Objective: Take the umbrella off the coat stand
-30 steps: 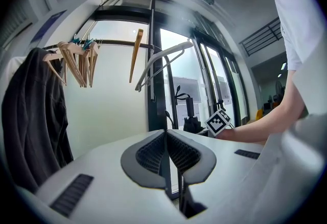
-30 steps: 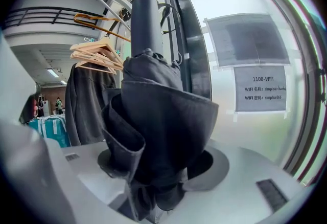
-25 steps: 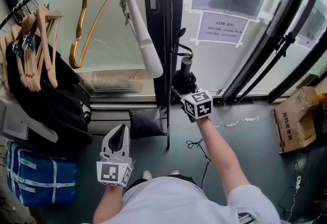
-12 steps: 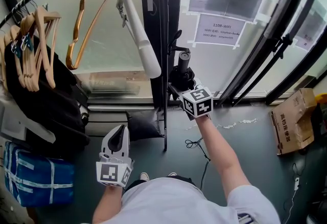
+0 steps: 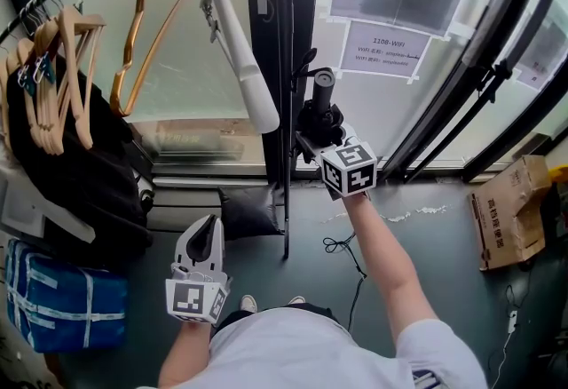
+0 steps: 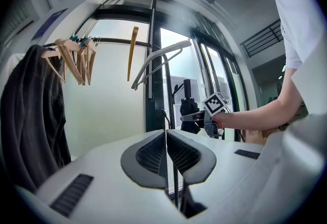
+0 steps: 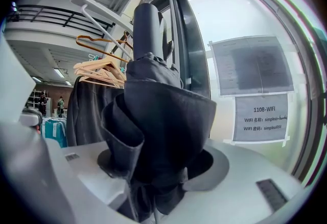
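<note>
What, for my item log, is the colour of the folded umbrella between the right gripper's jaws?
Black: the folded fabric umbrella shows best in the right gripper view.

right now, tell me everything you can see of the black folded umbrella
The black folded umbrella is compact: loosely bunched dark fabric with a smooth dark cylindrical handle on top. It stands upright, clamped around its fabric by the right gripper, beside the black coat stand pole. Whether its strap hangs on the stand is unclear.
</note>
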A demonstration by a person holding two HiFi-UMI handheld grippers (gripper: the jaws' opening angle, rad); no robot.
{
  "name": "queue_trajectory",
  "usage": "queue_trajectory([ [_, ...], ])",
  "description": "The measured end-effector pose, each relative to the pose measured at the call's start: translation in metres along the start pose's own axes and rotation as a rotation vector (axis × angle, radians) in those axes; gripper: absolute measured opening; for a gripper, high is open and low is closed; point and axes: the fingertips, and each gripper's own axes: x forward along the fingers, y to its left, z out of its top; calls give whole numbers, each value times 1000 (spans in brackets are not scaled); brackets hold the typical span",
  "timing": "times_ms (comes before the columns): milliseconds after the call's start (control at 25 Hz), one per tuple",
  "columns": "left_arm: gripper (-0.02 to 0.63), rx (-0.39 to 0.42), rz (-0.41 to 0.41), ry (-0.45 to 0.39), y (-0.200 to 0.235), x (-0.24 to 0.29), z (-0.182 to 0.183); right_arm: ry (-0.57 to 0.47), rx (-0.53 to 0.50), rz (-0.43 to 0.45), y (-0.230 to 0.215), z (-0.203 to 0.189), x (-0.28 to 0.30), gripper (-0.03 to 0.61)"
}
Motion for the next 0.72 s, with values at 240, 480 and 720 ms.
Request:
queue_trajectory([
  [240,31,2,4,7,-4,0,-2,-23,-8,2,0,8,-1,262],
  [480,31,4,19,3,-3,1,0,-55,-3,-3,-6,20,-2,259],
  [720,31,3,24,5,-6,1,0,-60,-11,9,-6,24,-2,260],
])
